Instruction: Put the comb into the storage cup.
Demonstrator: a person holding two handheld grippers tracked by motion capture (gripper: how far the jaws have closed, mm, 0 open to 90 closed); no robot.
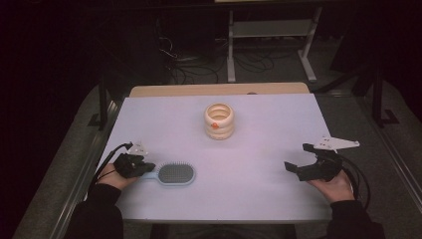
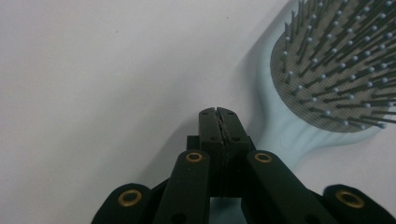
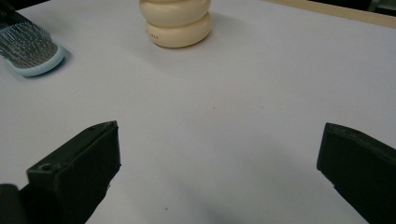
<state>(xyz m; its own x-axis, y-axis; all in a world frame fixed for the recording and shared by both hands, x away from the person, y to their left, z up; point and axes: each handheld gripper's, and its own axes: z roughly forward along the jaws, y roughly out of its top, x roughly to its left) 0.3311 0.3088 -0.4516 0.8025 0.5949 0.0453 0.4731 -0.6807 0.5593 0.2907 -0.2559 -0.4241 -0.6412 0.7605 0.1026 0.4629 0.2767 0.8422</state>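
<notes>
A pale blue hairbrush [image 1: 175, 174] lies bristles up near the table's front left, its handle pointing left. My left gripper [image 1: 148, 168] rests over that handle. In the left gripper view the jaws [image 2: 218, 113] are shut tip to tip with nothing between them. The hairbrush [image 2: 327, 70] lies just to their right, and its handle runs down under the linkage. My right gripper [image 1: 297, 156] sits at the front right, open, with bare table between its fingers [image 3: 219, 140]. The hairbrush [image 3: 28, 46] shows at the far left of that view.
A cream ribbed ring-shaped container [image 1: 219, 121] stands at the table's middle back with something orange inside; its lower part [image 3: 177, 23] is ahead of the right gripper. The white tabletop [image 1: 259, 149] ends in a wooden strip at the back. Beyond it are a metal frame and cables on the floor.
</notes>
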